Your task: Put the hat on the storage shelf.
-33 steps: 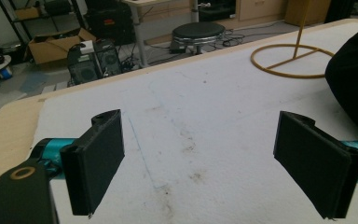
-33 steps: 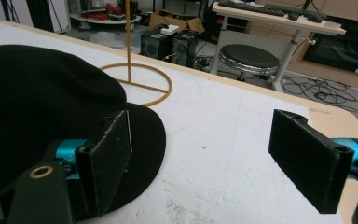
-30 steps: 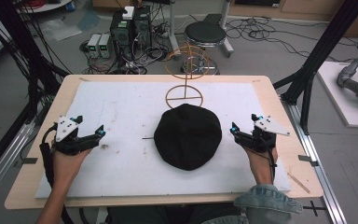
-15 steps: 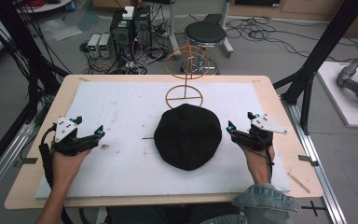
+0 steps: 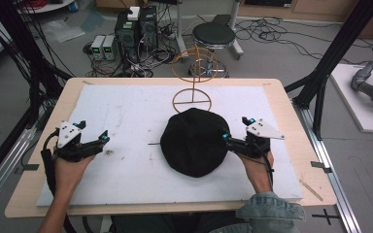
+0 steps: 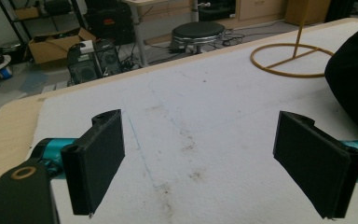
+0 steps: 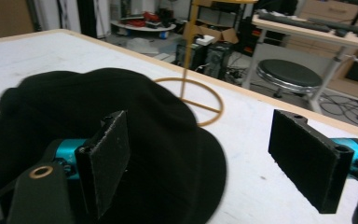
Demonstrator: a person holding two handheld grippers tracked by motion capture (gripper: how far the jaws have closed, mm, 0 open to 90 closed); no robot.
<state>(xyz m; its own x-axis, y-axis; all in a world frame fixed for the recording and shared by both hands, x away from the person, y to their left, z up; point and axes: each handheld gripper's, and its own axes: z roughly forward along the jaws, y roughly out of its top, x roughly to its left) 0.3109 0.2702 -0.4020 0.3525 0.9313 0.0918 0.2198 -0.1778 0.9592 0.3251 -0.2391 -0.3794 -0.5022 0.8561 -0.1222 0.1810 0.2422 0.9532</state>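
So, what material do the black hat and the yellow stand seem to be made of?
The black hat looks like soft matte fabric, perhaps felt or wool: no shine, and its brim lies limp on the mat. The stand seems thin rigid wire or rod, yellow-orange and smooth; whether metal or coated, I cannot tell.

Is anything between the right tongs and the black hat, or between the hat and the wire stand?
Nothing visible. The right tongs stand open at the black hat's right edge. Only bare white mat separates the hat from the wire stand's base ring just behind it.
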